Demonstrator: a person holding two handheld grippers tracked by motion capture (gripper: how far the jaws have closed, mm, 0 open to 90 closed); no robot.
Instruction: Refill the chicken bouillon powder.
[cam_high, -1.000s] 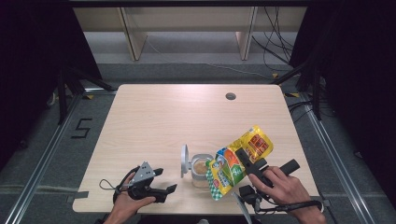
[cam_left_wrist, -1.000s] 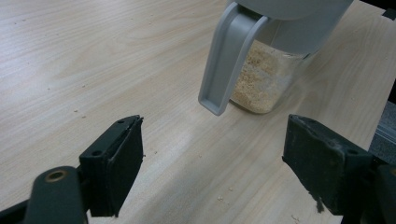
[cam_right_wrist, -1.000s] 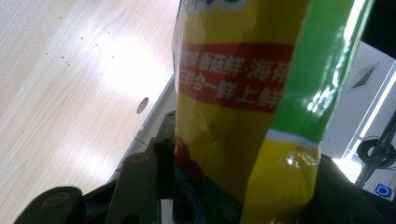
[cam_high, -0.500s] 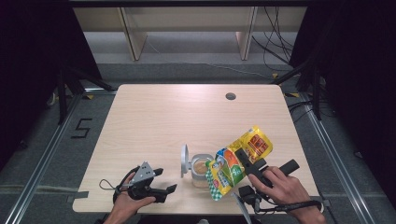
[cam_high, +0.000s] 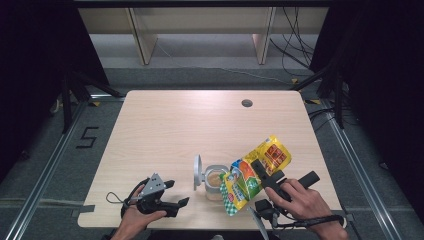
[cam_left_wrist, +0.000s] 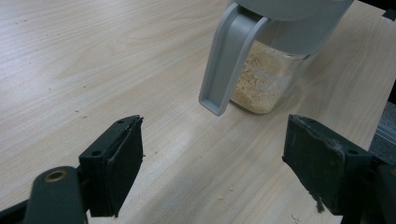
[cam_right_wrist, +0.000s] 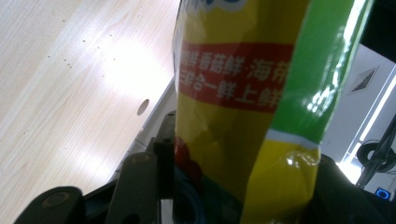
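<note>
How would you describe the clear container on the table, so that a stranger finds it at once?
Look at the near edge of the wooden table, between the two hands. There stands the clear container, part filled with pale crumbs, its grey flip lid open. The yellow-green bag tilted over it is opaque and printed.

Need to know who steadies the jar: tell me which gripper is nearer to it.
Right. The right gripper holds the yellow bag tilted over the jar, right beside it. The left gripper rests open on the table off to the jar's left, apart from it.
</note>
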